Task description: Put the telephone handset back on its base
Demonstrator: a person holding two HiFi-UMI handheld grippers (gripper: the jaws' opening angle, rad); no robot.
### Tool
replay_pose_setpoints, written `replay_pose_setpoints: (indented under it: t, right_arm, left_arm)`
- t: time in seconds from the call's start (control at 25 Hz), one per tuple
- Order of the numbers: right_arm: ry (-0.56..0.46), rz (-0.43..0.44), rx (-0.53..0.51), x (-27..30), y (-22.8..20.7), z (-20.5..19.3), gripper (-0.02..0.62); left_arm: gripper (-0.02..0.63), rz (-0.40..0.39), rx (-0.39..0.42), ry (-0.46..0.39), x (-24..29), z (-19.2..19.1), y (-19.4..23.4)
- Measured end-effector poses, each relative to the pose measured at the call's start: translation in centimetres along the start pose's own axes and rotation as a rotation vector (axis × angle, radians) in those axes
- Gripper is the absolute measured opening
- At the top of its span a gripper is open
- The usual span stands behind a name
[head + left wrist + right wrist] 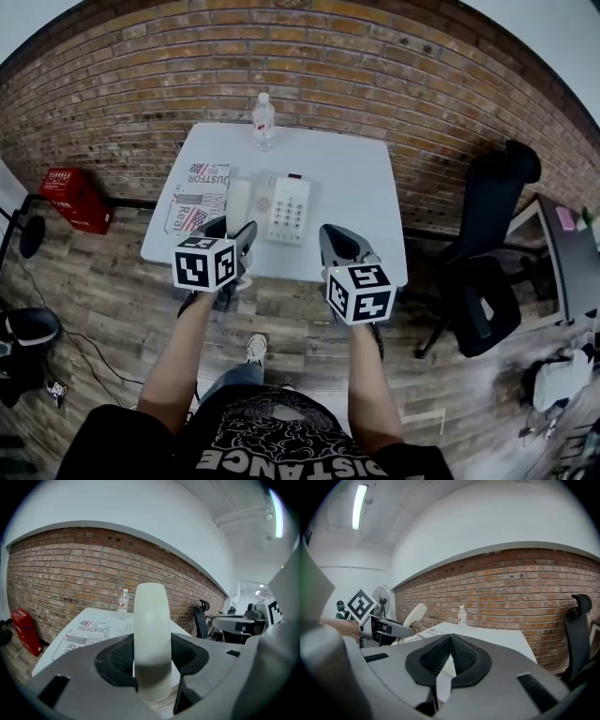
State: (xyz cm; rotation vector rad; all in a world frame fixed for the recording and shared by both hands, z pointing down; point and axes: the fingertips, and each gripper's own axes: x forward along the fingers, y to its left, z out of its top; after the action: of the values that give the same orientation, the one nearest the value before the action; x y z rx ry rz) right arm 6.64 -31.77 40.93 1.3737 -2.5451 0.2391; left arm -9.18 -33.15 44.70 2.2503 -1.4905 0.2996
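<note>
Clamping handset [238, 200] tight w/ L gripper [235, 232] just beside base [289, 208], ready to seat; holding R gripper [336, 240] aside, jaws together, empty.

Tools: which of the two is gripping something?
The left tool, shut on the white handset; the right tool has its jaws together, nothing between them.

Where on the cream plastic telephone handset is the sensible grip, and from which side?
Grip the cream plastic telephone handset across its slim width, toward its nearer end, from the near edge of the white table. It is long and narrow; the left gripper holds it so, far end free.
</note>
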Motion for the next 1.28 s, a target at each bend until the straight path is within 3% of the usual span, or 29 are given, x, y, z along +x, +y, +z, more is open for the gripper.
replay_pose_setpoints:
  t: [0.76,1.28]
  right_arm:
    - [0.080,-0.036,0.022,8.6,-2.1,-1.3,0.000]
    - [0.099,-0.052,0.034,11.9,-2.8,-1.7,0.000]
  left_arm:
    - [0.215,-0.053,-0.120,0.243,12.0,-0.5,5.2]
    - [0.216,-0.033,-0.166,0.445,17.3,-2.9,6.8]
